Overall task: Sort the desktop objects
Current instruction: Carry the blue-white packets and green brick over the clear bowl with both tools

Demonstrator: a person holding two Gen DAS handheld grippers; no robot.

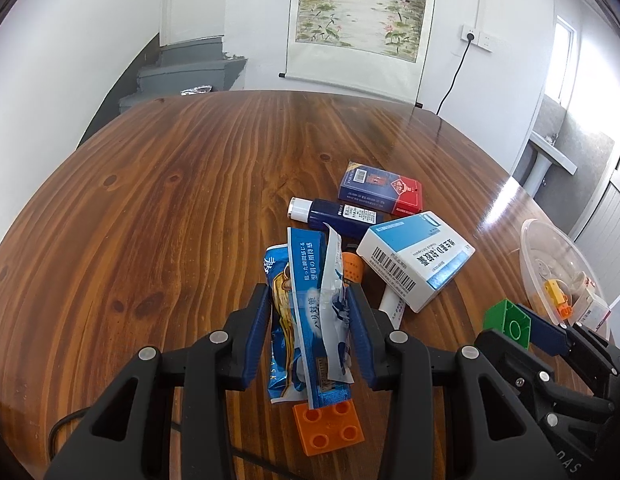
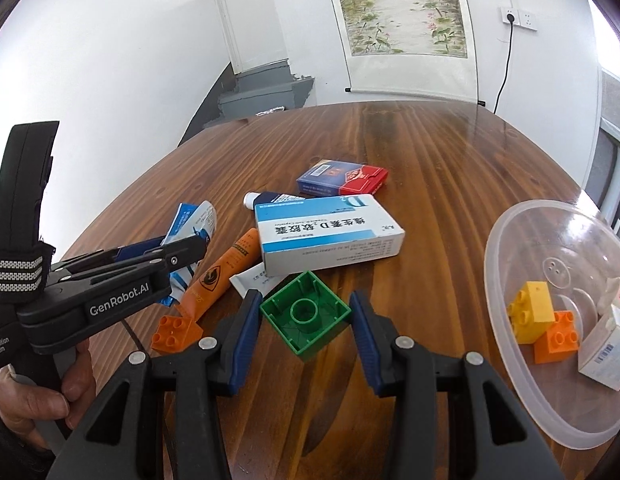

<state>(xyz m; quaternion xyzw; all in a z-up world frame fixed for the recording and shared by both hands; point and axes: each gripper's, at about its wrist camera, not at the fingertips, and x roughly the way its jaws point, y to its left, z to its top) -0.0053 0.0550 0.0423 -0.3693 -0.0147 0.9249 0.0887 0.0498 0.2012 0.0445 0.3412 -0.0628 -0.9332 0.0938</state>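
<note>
Wooden table [image 2: 450,184], bearing the unsorted pile at centre and, at your right, the clear plastic bowl [image 2: 506,240] already holding a yellow brick [image 2: 532,306], an orange brick [image 2: 558,338] and a small white carton [image 2: 606,354]. White-and-blue medicine box [image 2: 330,232]: light, stiff card, best taken across its long flat sides. Sachets [image 1: 310,320]: two thin foil packets, soft and slippery, gripped mid-length by your left gripper [image 1: 308,322], whose fingers are partly closed against both. Green brick [image 2: 307,314]: hard hollow plastic, lying open side up (thin walls, so squeeze squarely); your right gripper [image 2: 305,322] is closed on its opposite outer walls, near the bowl. Loose orange brick [image 1: 328,426] lies just beneath the sachets' lower ends.
</note>
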